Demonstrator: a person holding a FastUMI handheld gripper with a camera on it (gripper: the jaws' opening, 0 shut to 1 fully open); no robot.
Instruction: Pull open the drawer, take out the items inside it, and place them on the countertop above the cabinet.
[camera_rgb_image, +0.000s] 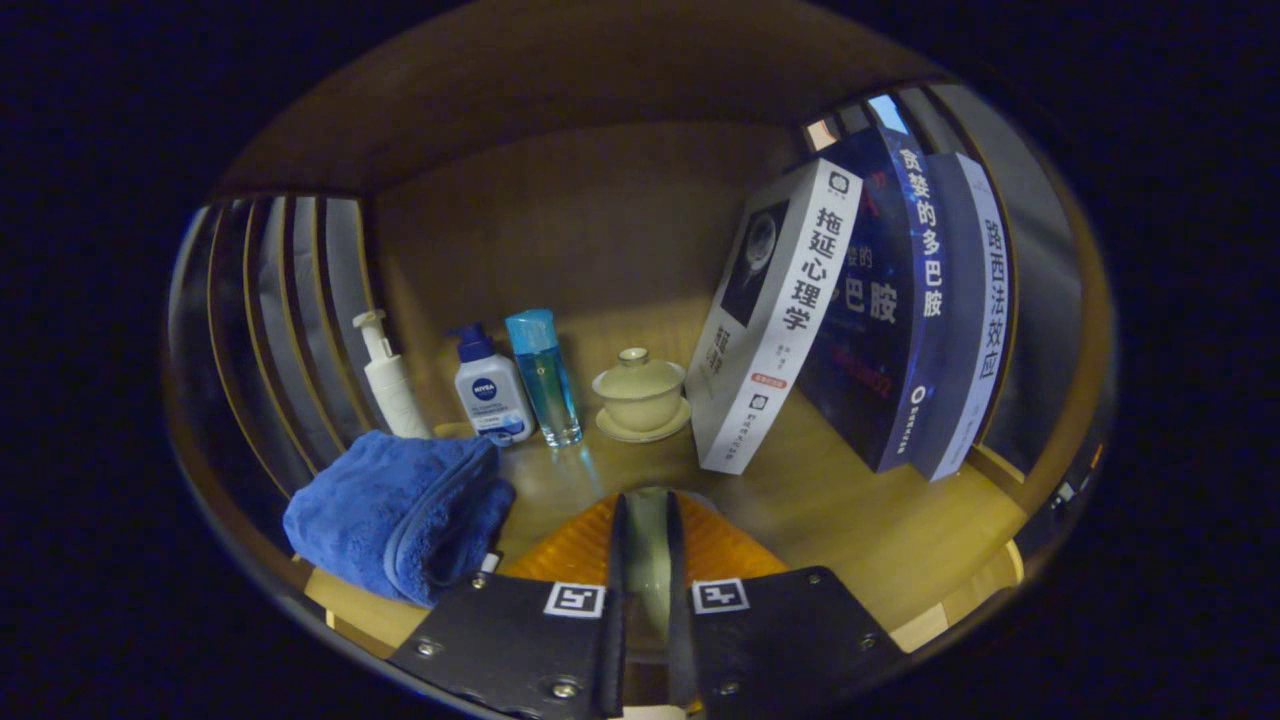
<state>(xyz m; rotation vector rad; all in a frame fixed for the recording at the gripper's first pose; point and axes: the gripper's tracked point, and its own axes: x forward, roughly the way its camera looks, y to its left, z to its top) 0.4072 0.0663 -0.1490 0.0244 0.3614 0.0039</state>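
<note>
Gripper (646, 560) fingers stand close together, both pressed on a narrow pale-green glassy item (648, 545) held upright between them; its exact kind is hard to tell. It hangs over the wooden countertop (880, 540), inside a wooden niche with a back wall (580, 230) beyond.

Just left of the fingers lies a folded blue towel (400, 515), bunched near the countertop's front edge. Beyond the towel, along the left side, stand three toiletries in a row: a white pump bottle (390, 385) farthest left, a white bottle with a dark blue pump (490, 390) next to it, and a clear blue bottle with a light blue cap (545, 375) just beside that. All three stand upright and nearly touch one another.

Straight ahead of the fingers, beyond the held item, sits a pale lidded teacup on its saucer (640, 395).

Ahead and to the right, three books lean to the right against the side of the niche: a white book (775, 320) nearest the cup, a dark blue book (885, 300) behind it, and a grey-blue book (970, 310) farthest right. Their spines face the gripper.

Slatted panels (290, 310) close the niche on the left side.
</note>
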